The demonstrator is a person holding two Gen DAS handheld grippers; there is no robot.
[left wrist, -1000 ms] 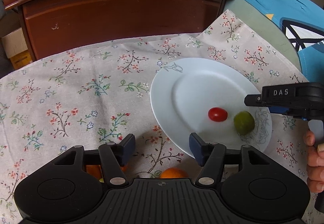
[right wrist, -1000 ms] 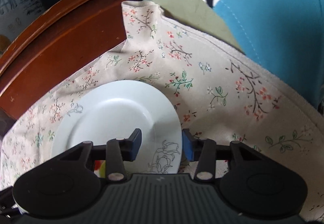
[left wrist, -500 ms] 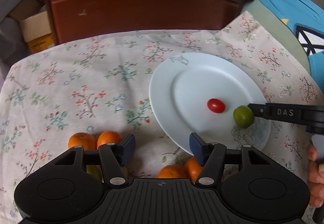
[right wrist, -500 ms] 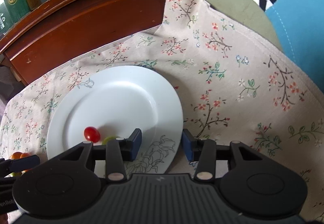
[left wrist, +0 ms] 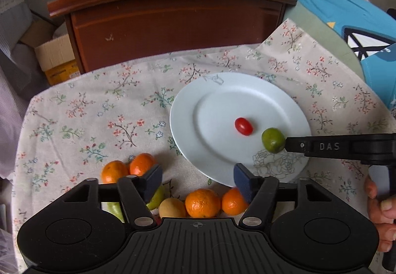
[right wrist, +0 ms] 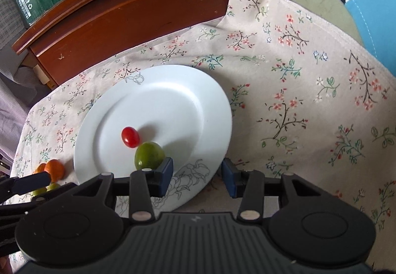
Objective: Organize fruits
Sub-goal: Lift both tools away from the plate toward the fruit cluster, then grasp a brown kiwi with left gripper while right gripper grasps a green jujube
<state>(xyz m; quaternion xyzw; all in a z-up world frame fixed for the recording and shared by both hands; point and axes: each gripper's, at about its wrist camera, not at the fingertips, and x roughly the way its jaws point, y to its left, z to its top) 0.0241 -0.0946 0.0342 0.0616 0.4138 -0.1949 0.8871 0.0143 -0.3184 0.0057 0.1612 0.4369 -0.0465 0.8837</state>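
The table (left wrist: 74, 110) under its flowered cloth carries a white plate (left wrist: 222, 90) holding a cherry tomato (left wrist: 243, 126) and a green fruit (left wrist: 272, 140). The loose oranges (left wrist: 202, 202) lie just below the left gripper (left wrist: 198, 178), nearer to it than to the right gripper (right wrist: 197, 176). The left jaws have just been opening, empty and wide. The right jaws, half-open, seem empty too.

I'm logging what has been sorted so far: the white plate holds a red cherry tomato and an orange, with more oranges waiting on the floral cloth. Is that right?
Not quite. Beside the red cherry tomato on the white plate lies a small green fruit, not an orange; both wrist views show it. The oranges are all off the plate, on the floral cloth, as you said.
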